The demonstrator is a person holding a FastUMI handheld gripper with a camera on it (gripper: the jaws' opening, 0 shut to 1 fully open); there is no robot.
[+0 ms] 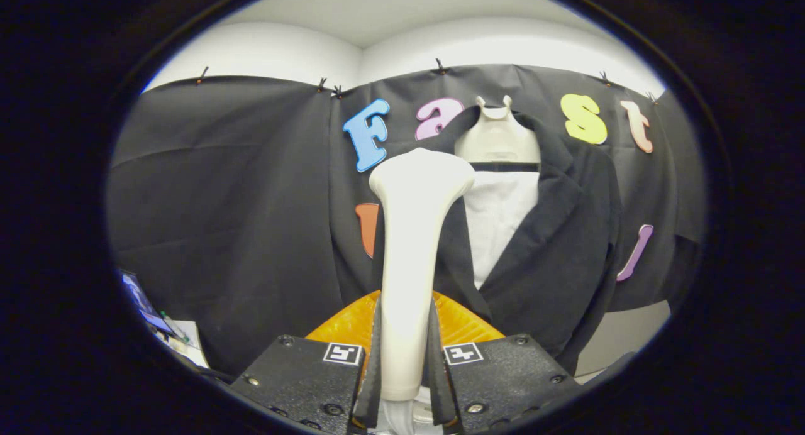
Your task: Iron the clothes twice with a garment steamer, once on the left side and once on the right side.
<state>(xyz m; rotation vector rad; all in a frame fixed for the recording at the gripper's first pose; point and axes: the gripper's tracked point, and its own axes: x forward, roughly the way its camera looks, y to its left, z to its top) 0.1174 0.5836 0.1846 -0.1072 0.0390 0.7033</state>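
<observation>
My gripper point(404, 353) is shut on the white garment steamer point(412, 246), both fingers pressing on its handle. The steamer stands upright between the fingers, its wide head at the top. Beyond it hangs a black jacket point(553, 246) on a white mannequin form point(498, 139), with a white shirt point(497, 221) showing between the lapels. The steamer head is in front of the jacket's left lapel as I see it; whether it touches the cloth I cannot tell.
An orange ribbed object point(343, 325) lies just behind the fingers, low down. A screen point(141, 303) and some small items point(179, 334) sit low at the left. A pale wall point(629, 334) shows below the cloth at the right.
</observation>
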